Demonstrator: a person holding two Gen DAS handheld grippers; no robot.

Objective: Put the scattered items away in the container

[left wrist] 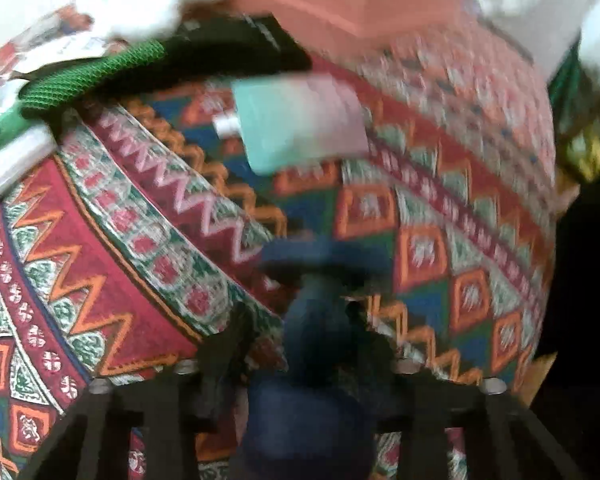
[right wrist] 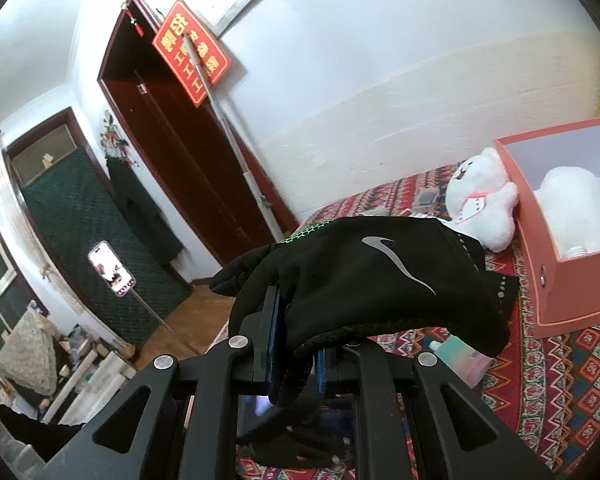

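My right gripper (right wrist: 296, 342) is shut on a black glove (right wrist: 372, 276) with a grey swoosh, held above the bed. The open pink box (right wrist: 572, 292) stands to its right, with a white soft thing (right wrist: 572, 208) inside. A teal-and-pink tube (right wrist: 460, 356) lies beside the box. The left wrist view is blurred. My left gripper (left wrist: 320, 280) points down at the patterned bedspread (left wrist: 120, 260), short of the tube (left wrist: 296, 124) and the box (left wrist: 352, 4). A dark blue shape fills the gap between its fingers; whether it is pads or a held thing I cannot tell.
A white plush toy (right wrist: 480, 200) leans against the box. A black-and-green glove (left wrist: 220, 52) and small white items (left wrist: 12, 172) lie at the far left. Another dark glove (right wrist: 292, 448) lies under my right gripper. A phone on a stand (right wrist: 110, 268) is beyond the bed's edge.
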